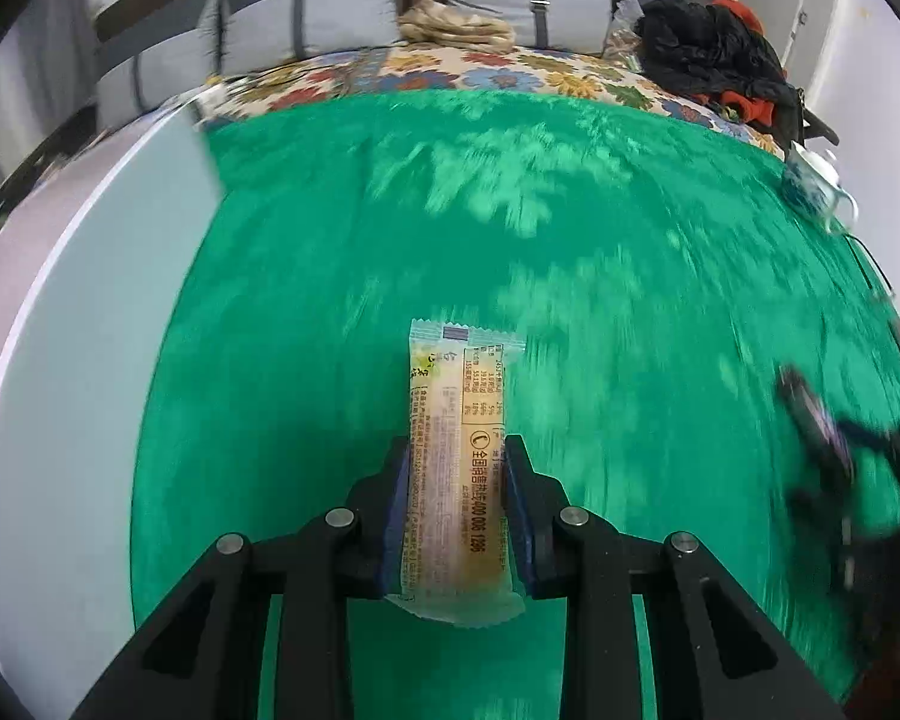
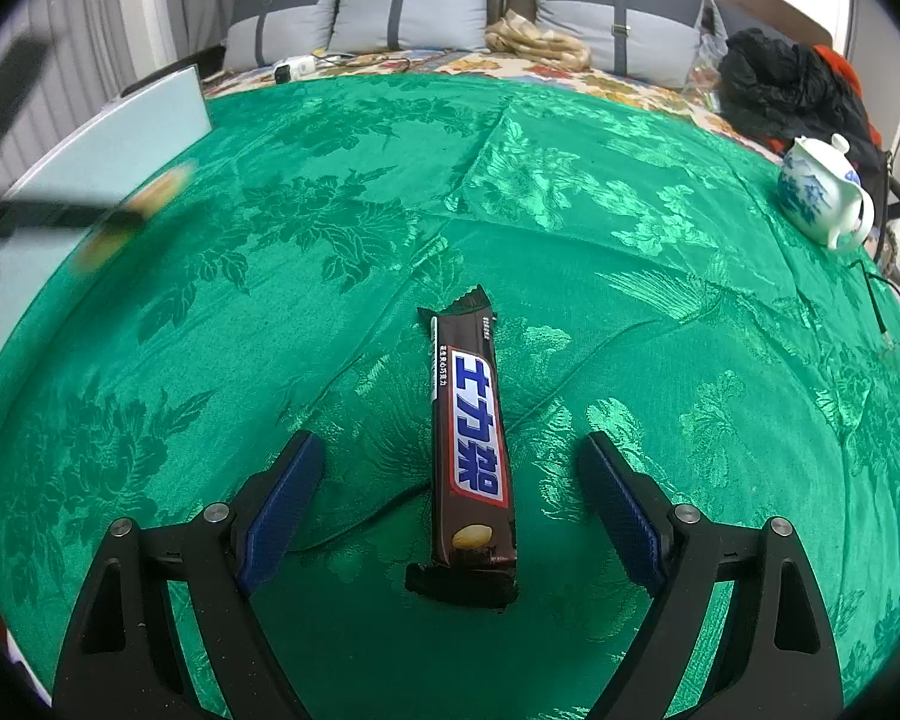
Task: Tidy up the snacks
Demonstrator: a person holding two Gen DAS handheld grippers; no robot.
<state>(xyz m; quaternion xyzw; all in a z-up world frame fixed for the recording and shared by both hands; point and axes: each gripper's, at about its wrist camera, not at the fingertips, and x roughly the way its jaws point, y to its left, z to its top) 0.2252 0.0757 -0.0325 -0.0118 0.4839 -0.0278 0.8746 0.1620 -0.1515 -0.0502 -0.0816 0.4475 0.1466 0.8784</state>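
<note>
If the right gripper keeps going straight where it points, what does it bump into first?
Most likely the brown chocolate bar. It lies on the green tablecloth, between the open fingers of the right gripper. How far below them it is, is unclear.

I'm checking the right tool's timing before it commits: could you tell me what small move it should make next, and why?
Probably close the right tool on the brown chocolate bar: it lies on the green cloth between open pads, apparently touching neither.
</note>
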